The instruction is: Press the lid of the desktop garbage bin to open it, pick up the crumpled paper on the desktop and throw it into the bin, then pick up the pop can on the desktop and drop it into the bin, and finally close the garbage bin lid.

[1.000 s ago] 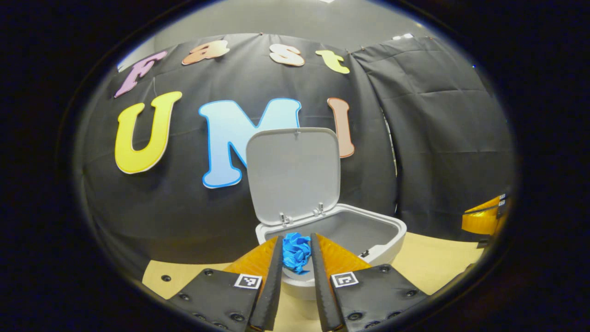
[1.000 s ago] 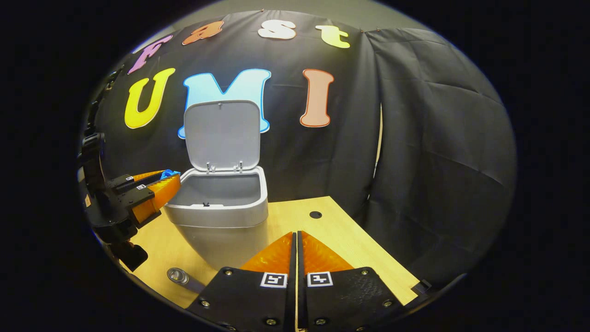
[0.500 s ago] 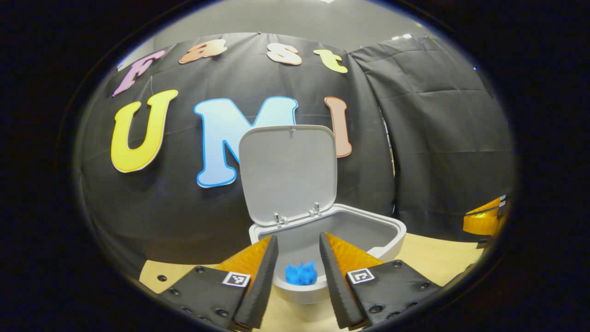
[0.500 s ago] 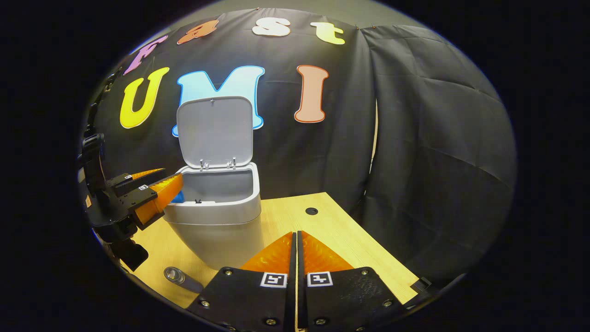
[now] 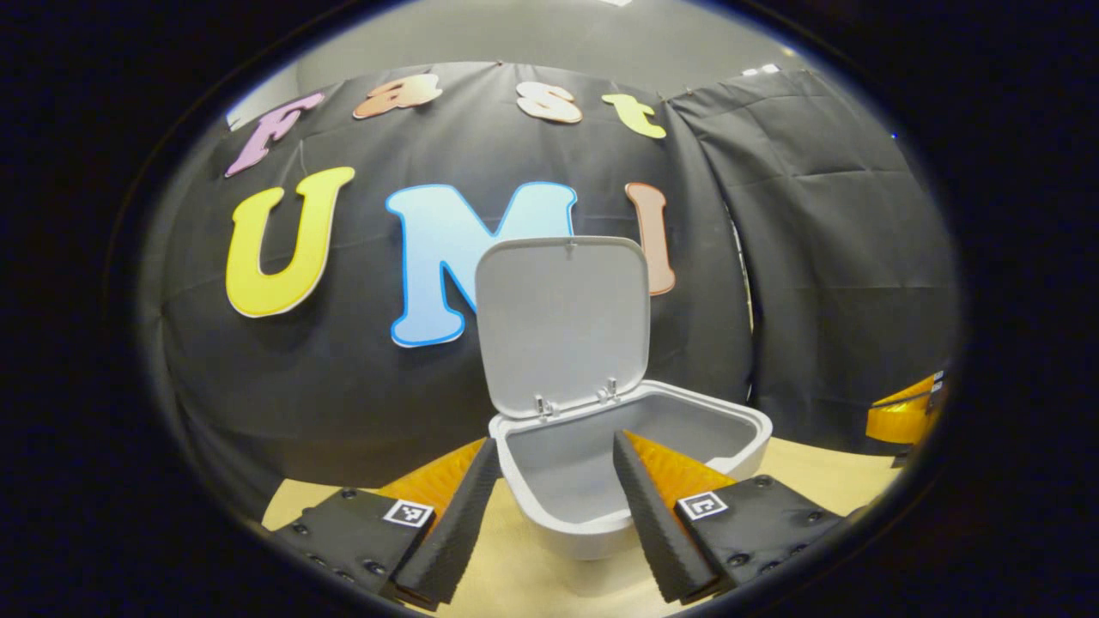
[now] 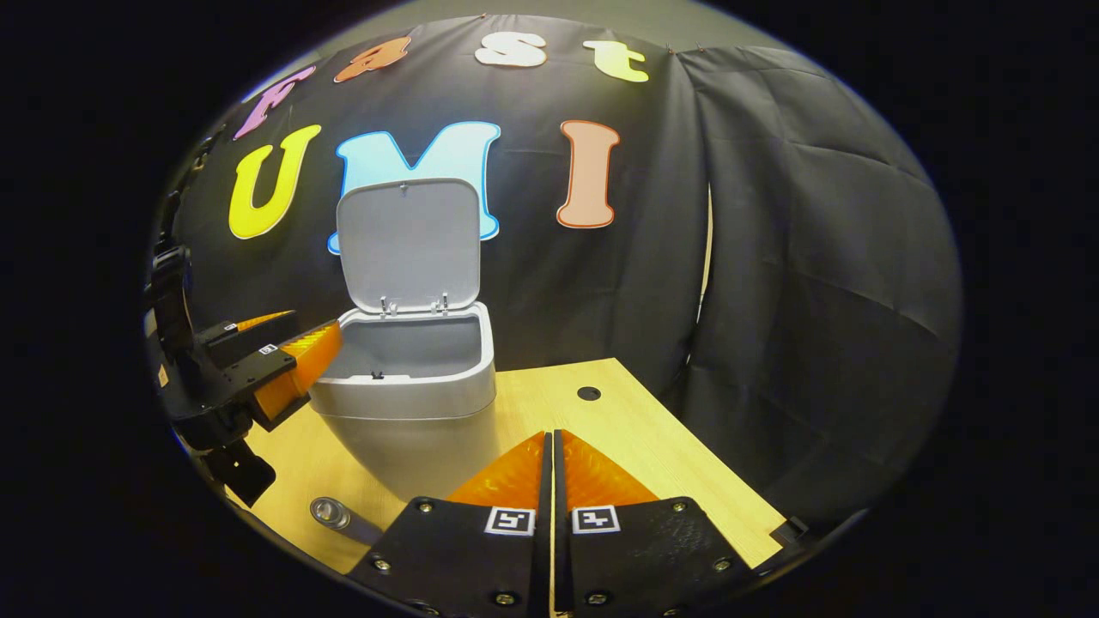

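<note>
The grey bin [image 5: 652,438] [image 6: 412,403] stands on the wooden desk with its lid [image 5: 562,322] [image 6: 408,245] upright against the back wall. My left gripper [image 5: 549,481] is open, its fingers spread at the bin's near rim with nothing between them; in the right gripper view the left gripper [image 6: 296,352] hangs at the bin's left side. The bin's inside wall looks bare from here; the crumpled paper is out of sight. My right gripper [image 6: 551,446] is shut and empty, low over the desk in front of the bin. The pop can [image 6: 339,518] lies on its side at the desk's near left.
The wooden desk [image 6: 618,438] runs out to the right of the bin, with a small round hole [image 6: 588,393] in it. Black cloth closes the back and the right side. In the left gripper view the right gripper [image 5: 901,412] shows at the far right.
My left gripper opened over the bin and the blue crumpled paper dropped from between its fingers into the bin, then out of sight. The right gripper stayed shut and hardly moved.
</note>
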### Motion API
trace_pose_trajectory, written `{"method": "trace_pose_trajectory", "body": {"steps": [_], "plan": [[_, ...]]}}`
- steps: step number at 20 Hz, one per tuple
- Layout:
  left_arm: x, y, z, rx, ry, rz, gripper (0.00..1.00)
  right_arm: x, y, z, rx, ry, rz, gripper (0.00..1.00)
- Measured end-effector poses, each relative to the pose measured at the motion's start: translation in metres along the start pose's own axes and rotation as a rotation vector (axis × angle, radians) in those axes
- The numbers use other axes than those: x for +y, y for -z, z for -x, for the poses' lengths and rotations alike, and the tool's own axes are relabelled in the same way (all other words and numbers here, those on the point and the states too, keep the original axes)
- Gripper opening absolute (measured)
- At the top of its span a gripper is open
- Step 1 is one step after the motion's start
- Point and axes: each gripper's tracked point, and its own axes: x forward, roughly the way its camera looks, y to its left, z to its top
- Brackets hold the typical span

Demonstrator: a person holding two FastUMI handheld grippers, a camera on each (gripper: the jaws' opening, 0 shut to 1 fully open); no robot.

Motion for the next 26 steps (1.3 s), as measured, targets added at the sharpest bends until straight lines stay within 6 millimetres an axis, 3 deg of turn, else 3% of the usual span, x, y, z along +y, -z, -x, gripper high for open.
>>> {"method": "trace_pose_trajectory", "body": {"steps": [5,6,7,8,10,13,14,17,19,21,23,24,26], "plan": [[0.044,0.002,0.023,0.01,-0.106,0.032,0.9,0.029,0.003,-0.003,0.009,-0.073,0.015,0.01],[0.054,0.001,0.029,0.012,-0.129,0.033,1.0,0.035,0.004,-0.003,0.009,-0.092,0.022,0.01],[0.064,0.001,0.035,0.013,-0.155,0.033,1.0,0.041,0.004,-0.004,0.01,-0.11,0.029,0.01],[0.074,0.0,0.041,0.014,-0.177,0.032,0.9,0.048,0.005,-0.003,0.014,-0.128,0.035,0.01],[0.093,0.0,0.054,0.017,-0.224,0.033,1.0,0.061,0.008,-0.003,0.021,-0.167,0.043,0.01],[0.118,0.0,0.075,0.021,-0.288,0.04,0.95,0.083,0.012,-0.002,0.029,-0.224,0.052,0.01],[0.125,-0.001,0.083,0.022,-0.308,0.045,1.0,0.091,0.014,-0.002,0.035,-0.244,0.054,0.01],[0.145,-0.003,0.106,0.024,-0.361,0.061,0.96,0.115,0.022,0.001,0.059,-0.303,0.061,0.01],[0.157,-0.002,0.121,0.027,-0.392,0.067,1.0,0.134,0.026,0.001,0.07,-0.344,0.075,0.01],[0.169,-0.002,0.136,0.03,-0.424,0.067,0.93,0.149,0.027,0.005,0.072,-0.38,0.093,0.02],[0.179,-0.001,0.15,0.031,-0.455,0.069,1.0,0.163,0.03,0.008,0.075,-0.415,0.111,0.01],[0.184,-0.001,0.156,0.031,-0.468,0.071,0.95,0.168,0.031,0.009,0.078,-0.432,0.118,0.02],[0.195,-0.002,0.166,0.031,-0.493,0.071,1.0,0.179,0.034,0.009,0.085,-0.462,0.128,0.02]]}}
